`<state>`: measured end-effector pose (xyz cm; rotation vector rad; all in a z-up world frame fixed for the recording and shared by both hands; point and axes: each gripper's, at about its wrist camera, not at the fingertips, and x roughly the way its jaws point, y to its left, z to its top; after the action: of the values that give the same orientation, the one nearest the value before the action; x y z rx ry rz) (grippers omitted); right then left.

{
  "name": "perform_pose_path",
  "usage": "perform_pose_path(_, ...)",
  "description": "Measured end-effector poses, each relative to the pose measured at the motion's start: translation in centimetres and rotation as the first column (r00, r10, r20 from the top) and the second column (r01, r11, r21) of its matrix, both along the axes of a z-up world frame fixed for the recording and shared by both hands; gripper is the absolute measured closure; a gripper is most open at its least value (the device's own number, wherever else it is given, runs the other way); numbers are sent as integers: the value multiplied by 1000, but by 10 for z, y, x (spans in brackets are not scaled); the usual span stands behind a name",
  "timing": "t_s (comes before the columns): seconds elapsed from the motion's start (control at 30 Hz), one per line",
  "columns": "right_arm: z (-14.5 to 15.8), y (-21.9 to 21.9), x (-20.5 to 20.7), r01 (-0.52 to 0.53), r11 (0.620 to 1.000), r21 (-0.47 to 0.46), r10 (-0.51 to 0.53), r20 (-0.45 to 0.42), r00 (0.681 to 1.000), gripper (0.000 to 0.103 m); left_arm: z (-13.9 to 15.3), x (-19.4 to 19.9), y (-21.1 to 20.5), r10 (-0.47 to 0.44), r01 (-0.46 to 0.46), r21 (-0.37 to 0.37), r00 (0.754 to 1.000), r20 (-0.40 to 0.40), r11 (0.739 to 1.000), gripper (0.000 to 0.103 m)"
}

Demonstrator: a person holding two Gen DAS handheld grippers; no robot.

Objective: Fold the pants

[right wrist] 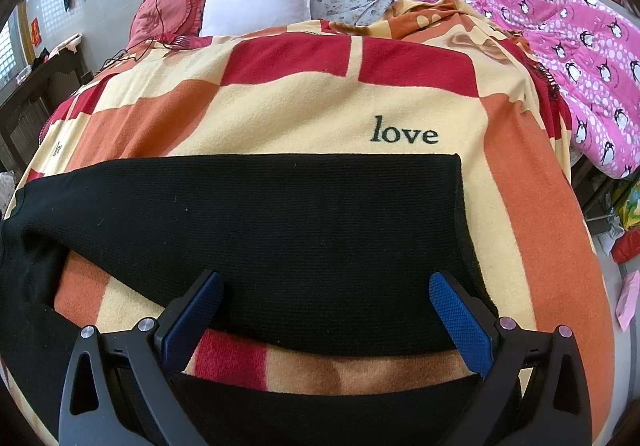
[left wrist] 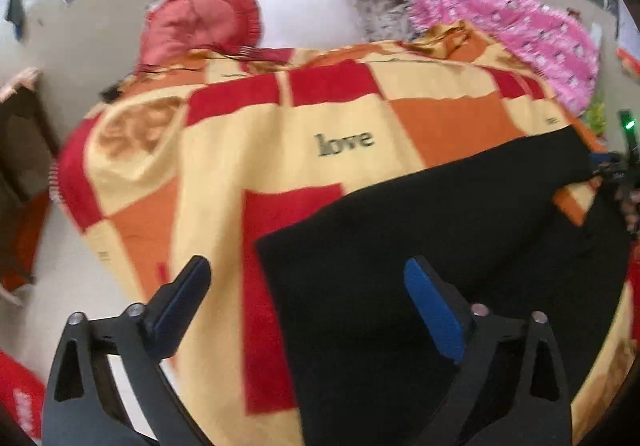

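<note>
The black pants [right wrist: 280,230] lie flat on the checked blanket [right wrist: 304,106] that covers the bed, just below the printed word "love" [right wrist: 404,132]. In the right wrist view they fill the middle, with one leg trailing off toward 9 o'clock. The right gripper [right wrist: 326,320] hangs above their near edge at 6 o'clock, its jaws spread wide with nothing pinched. The left gripper [left wrist: 306,304] is also wide apart and empty, over the pants' corner and the blanket. A white pillow [left wrist: 304,10] sits at 12 o'clock and a pink quilt [right wrist: 540,30] toward 2 o'clock.
</note>
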<state>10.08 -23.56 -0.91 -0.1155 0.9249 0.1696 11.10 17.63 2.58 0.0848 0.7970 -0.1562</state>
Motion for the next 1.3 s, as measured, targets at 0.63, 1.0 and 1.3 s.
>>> perform_pose_path(0.63, 0, 0, 0, 1, 1000, 0, -1, 1, 1000, 1, -24, 34, 26, -103, 83, -199, 990, -92, 976, 31)
perform_pose_path(1.0, 1, -5, 1, 6, 1000, 11, -6, 4, 1000, 1, -3, 22, 23, -5, -3, -127, 998, -59, 992, 87)
perform_pose_path(1.3, 3, -8, -1, 7, 999, 35, -7, 7, 1000, 1, 8, 19, 6, 128, -130, -60, 991, -42, 990, 95)
